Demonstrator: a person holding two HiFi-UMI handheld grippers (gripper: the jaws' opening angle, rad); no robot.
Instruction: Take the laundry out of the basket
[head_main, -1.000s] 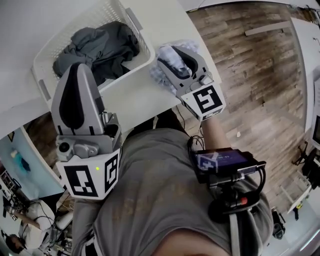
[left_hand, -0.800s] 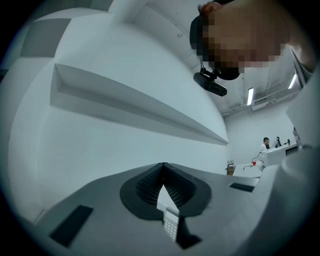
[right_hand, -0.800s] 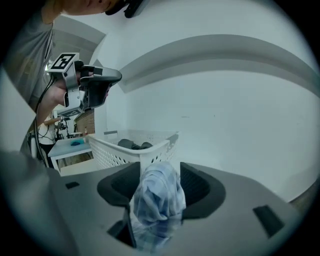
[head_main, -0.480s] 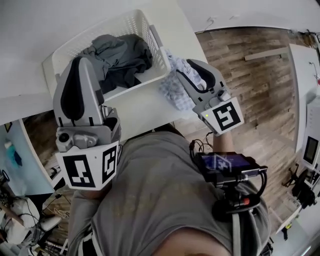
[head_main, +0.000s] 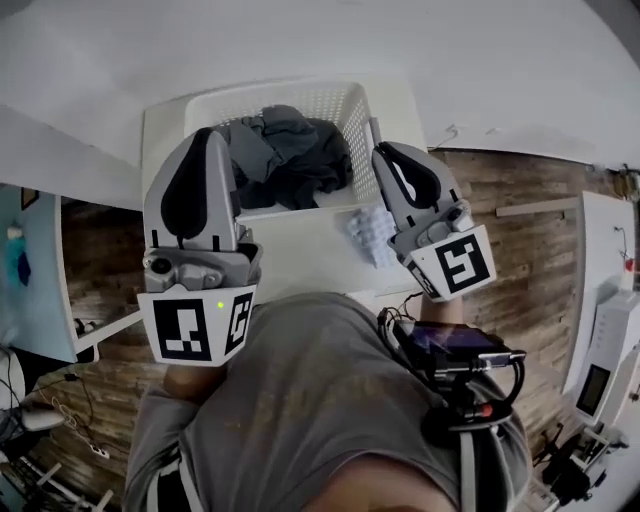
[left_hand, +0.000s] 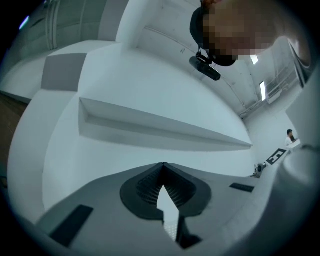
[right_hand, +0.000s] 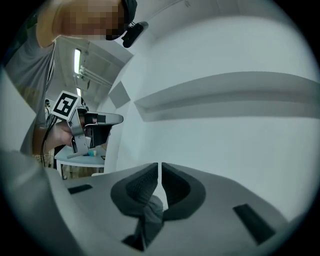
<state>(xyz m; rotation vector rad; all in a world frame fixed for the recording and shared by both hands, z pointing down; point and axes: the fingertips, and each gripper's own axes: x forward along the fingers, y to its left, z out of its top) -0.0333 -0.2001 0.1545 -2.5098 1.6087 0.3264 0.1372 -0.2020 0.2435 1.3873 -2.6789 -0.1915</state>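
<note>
Tabletop (head_main: 300, 250), white, fills the middle of the head view, with wood floor (head_main: 540, 230) showing at both sides. The person's torso in a grey shirt (head_main: 310, 400) takes up the lower part of that view, with a small screen device (head_main: 450, 342) strapped at the chest.

On the far part of the table stands the white mesh laundry basket (head_main: 300, 100). A heap of dark grey clothes (head_main: 290, 160) lies inside it, piled toward the middle and right.

The left gripper (head_main: 206, 135) is held over the basket's left side, with its marker cube (head_main: 195, 325) close to the torso. In the left gripper view its jaws (left_hand: 163, 167) meet at the tips with nothing between the pads, and pale wall lies beyond them.

The right gripper (head_main: 383, 150) has its tips just beside the basket's right rim, and its marker cube (head_main: 455, 265) sits over the table's near edge. In the right gripper view the jaws (right_hand: 159, 167) are pressed together. A grey fold of fabric (right_hand: 149, 212) is caught low between the pads. I cannot tell which garment it belongs to.

A small pale patterned cloth (head_main: 368, 235) lies crumpled on the table outside the basket, near its right front corner and just beside the right gripper's body.
</note>
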